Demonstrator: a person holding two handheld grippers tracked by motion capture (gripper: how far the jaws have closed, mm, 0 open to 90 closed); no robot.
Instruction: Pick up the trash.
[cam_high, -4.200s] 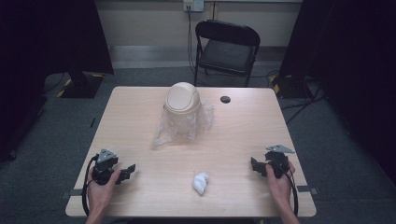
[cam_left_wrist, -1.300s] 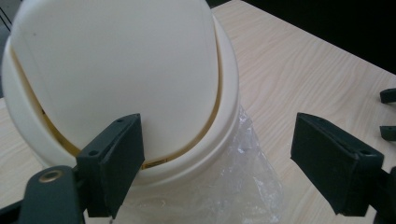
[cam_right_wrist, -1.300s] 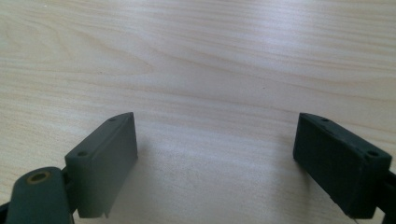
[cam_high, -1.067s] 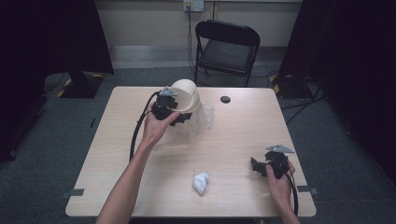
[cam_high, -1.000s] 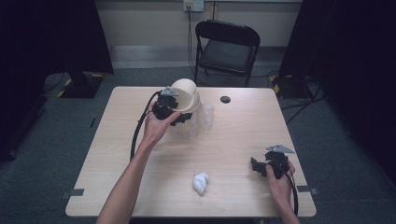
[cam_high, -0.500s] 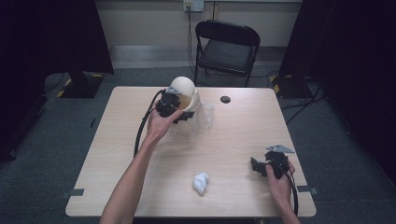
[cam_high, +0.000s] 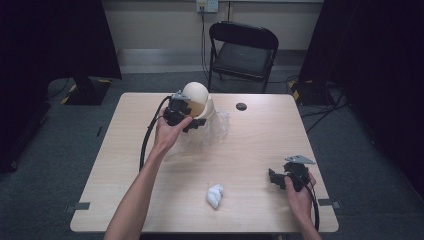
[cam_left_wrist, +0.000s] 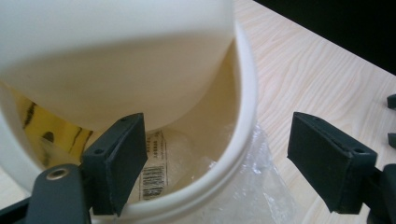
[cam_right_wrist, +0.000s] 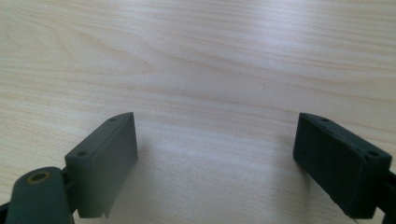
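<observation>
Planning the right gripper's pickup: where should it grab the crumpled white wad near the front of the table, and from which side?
Grip the white wad across its narrower middle, coming from above with jaws spread to straddle it. It lies loose on the table with bare wood all round, so probably nothing blocks a top approach. The right gripper is open and sits to its right; the wad looks soft and should compress.

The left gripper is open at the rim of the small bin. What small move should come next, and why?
Probably close the left gripper on the bin's rim. Its jaws stand open with one inside the cream bin and one outside, so the rim lies between them, and the swing lid is already tilted open.
</observation>
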